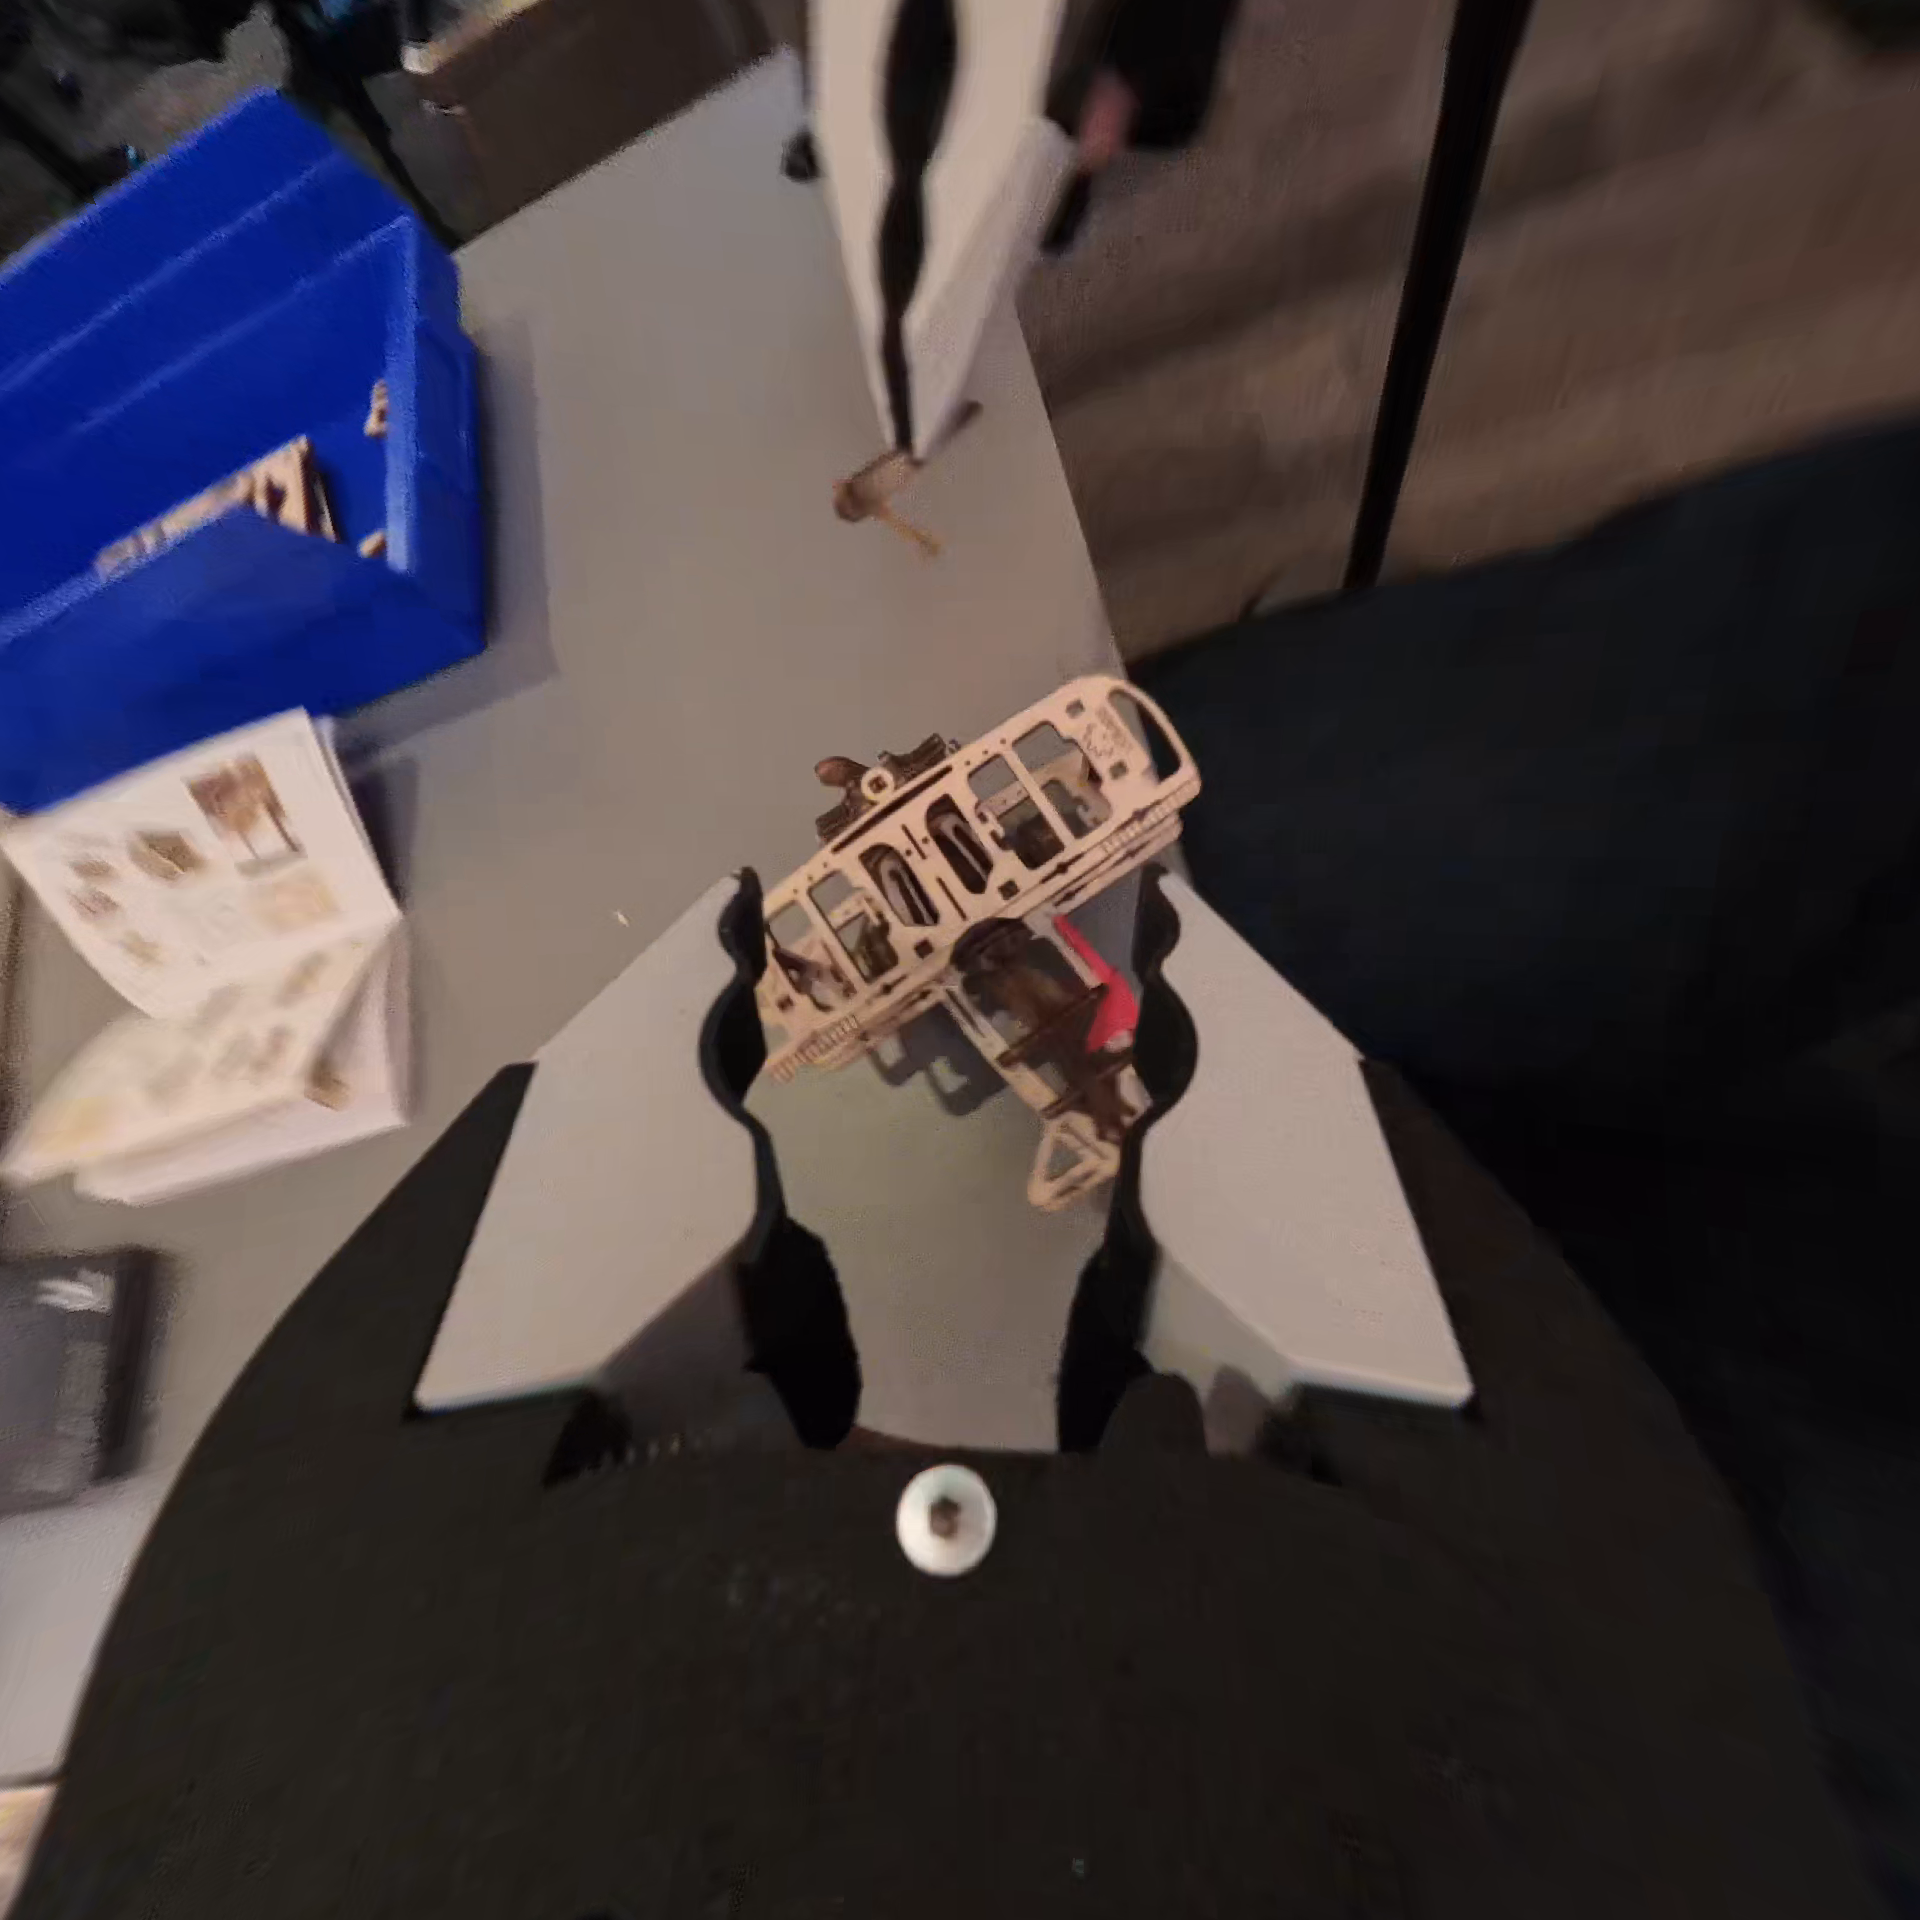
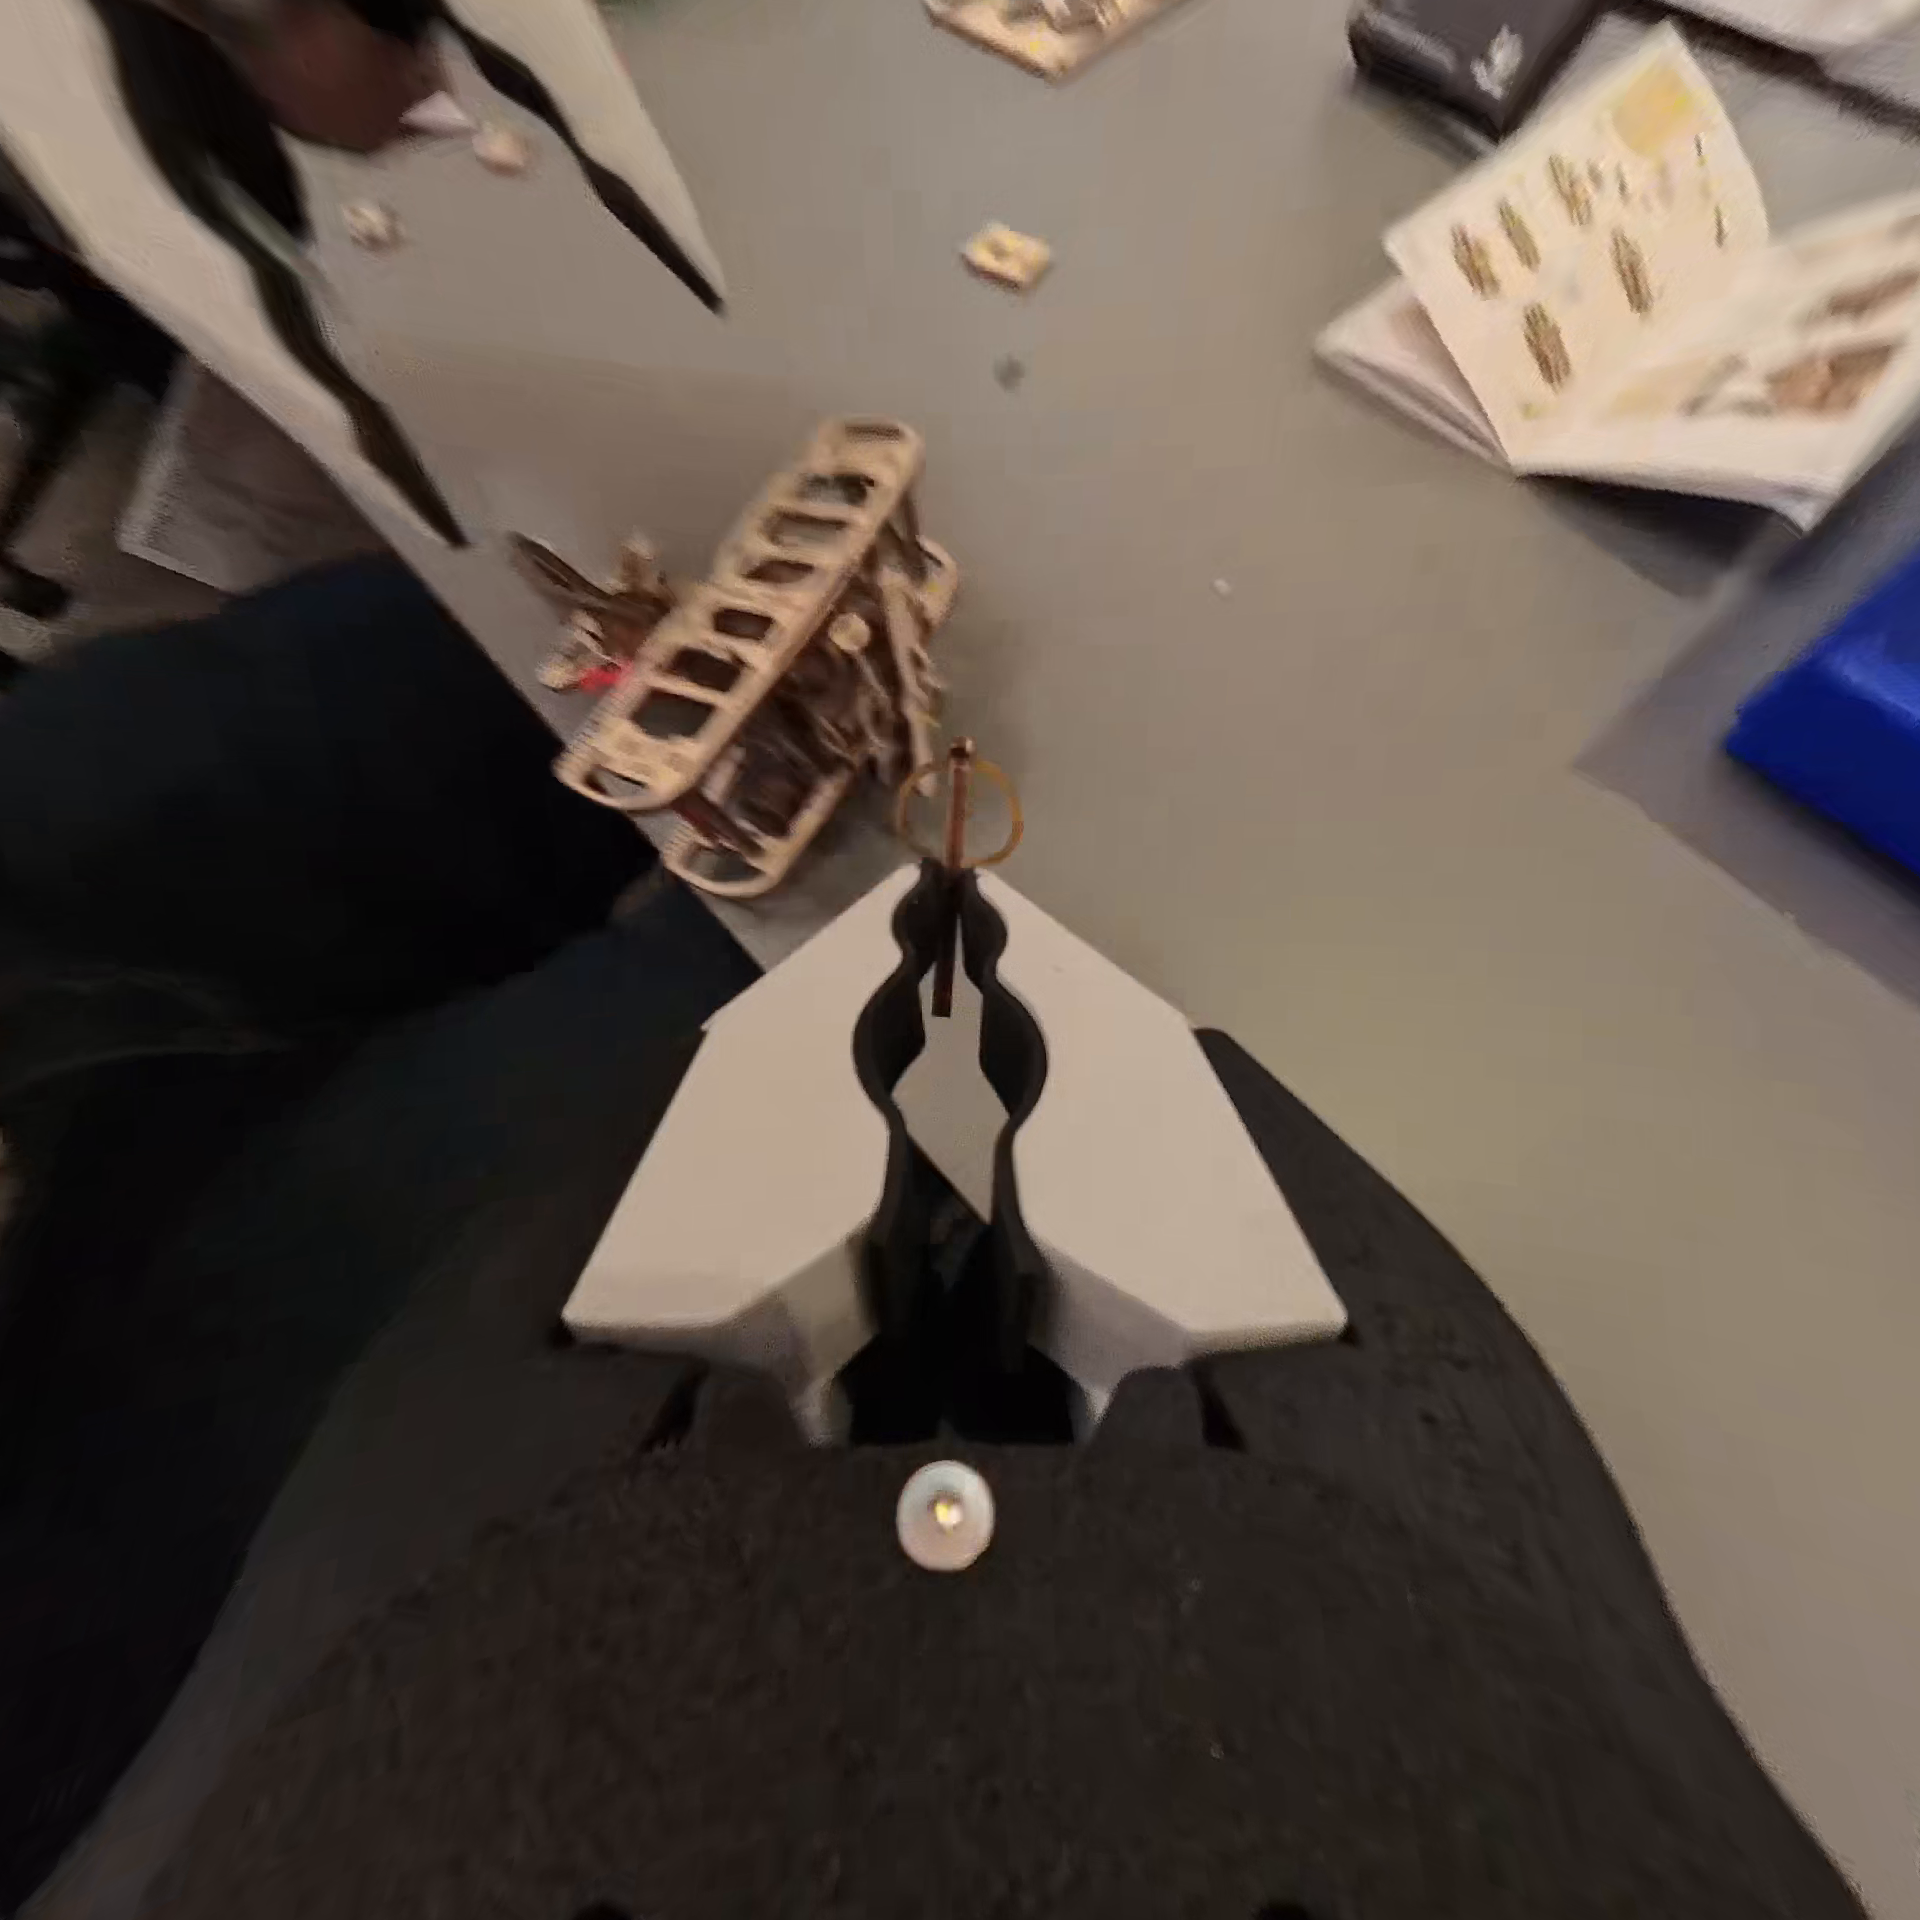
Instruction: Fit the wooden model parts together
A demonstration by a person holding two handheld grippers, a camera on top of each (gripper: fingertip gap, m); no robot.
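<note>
Two grippers over a grey table (image 2: 1299, 831). Right gripper (image 2: 948, 883): jaws pinched narrow on a thin wooden pin (image 2: 948, 914) carrying a small ring, pin poking out past the tips. Left gripper (image 1: 951, 935): jaws spread wide, nothing clamped, tips either side of the wooden model (image 1: 977, 883). Model, a pale slotted biplane-like frame, sits tilted at the table's near edge, just beyond the pin tip in the right wrist view. Farther out: open instruction booklet (image 2: 1621, 312), loose wooden bits, blue bin (image 1: 229, 416) holding more wooden parts.
</note>
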